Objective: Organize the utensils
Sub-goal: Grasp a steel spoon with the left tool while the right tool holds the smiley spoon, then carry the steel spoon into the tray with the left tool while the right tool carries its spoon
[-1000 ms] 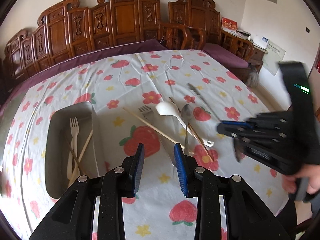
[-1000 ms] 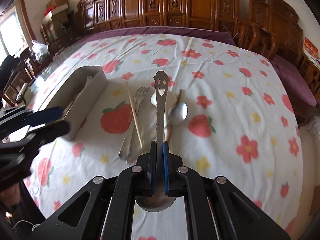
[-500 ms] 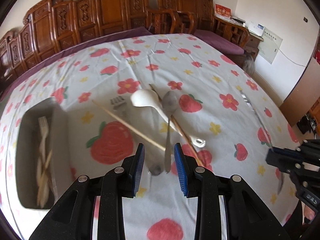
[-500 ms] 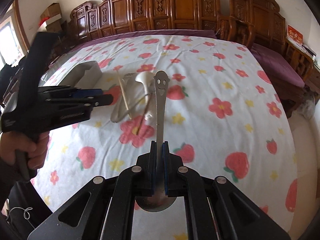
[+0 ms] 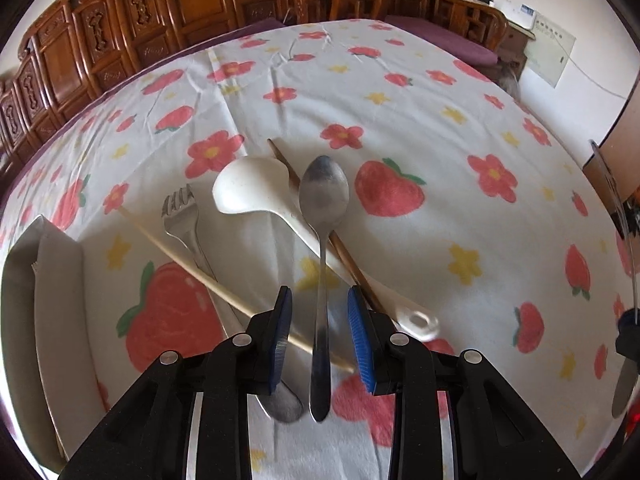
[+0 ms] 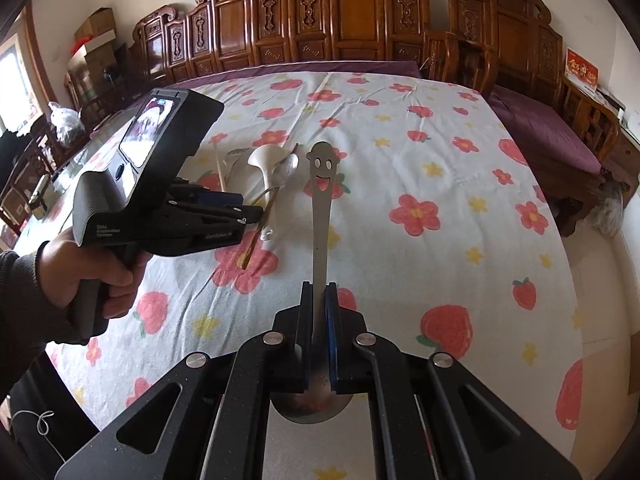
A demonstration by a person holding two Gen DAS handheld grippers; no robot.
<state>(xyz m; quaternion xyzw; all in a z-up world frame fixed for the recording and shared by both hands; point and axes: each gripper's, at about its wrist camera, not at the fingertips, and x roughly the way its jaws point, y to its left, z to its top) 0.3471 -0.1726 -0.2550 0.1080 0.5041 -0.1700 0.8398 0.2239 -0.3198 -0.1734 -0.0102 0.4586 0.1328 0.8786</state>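
Note:
A pile of utensils lies on the flowered tablecloth: a steel spoon [image 5: 323, 192], a white ceramic spoon [image 5: 250, 188], a steel fork [image 5: 181, 210], a pale chopstick [image 5: 200, 276] and a dark chopstick [image 5: 346, 258]. My left gripper [image 5: 320, 338] hovers low over the pile, open, with the steel spoon's handle between its blue pads [image 5: 361, 340] and a gap on both sides. My right gripper [image 6: 319, 320] is shut on a steel spoon with a smiley-face handle [image 6: 322, 208], held above the cloth to the right of the pile. A hand [image 6: 100, 276] holds the left gripper [image 6: 224, 210].
A grey tray [image 5: 20, 320] stands at the left with a cream fork [image 5: 36, 270] in it. Carved wooden chairs [image 6: 352, 12] line the far side. The table edge [image 6: 592, 280] drops off on the right, with a purple bench [image 6: 552, 128] beyond.
My left gripper has come down and forward over the pile, so the steel spoon's handle now lies between its jaws. My right gripper carried the smiley spoon off to the right, then held still.

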